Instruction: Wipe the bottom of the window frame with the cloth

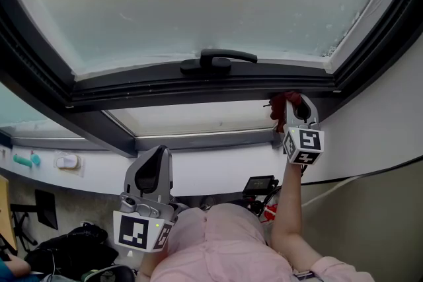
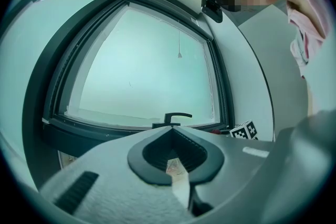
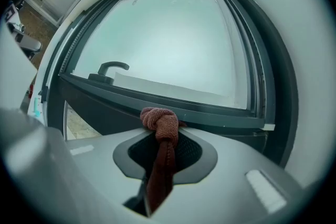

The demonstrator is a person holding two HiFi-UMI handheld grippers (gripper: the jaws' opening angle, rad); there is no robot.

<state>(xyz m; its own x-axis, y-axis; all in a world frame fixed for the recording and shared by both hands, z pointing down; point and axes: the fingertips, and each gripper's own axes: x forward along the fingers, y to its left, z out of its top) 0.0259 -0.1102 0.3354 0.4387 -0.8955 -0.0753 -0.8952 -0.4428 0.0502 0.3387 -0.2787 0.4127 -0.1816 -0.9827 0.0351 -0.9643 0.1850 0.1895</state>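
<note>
Pinching the red cloth (image 3: 160, 124), the right gripper (image 1: 293, 106) holds it against the window frame's (image 1: 198, 86) lower right corner; the left gripper (image 1: 157, 154) hangs below, jaws together and empty.

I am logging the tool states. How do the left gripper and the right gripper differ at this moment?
The right gripper is shut on the red cloth; the left gripper is shut on nothing. The right gripper is raised to the window frame at its bottom rail; the left gripper hangs low, away from it. Both point toward the frame.
</note>
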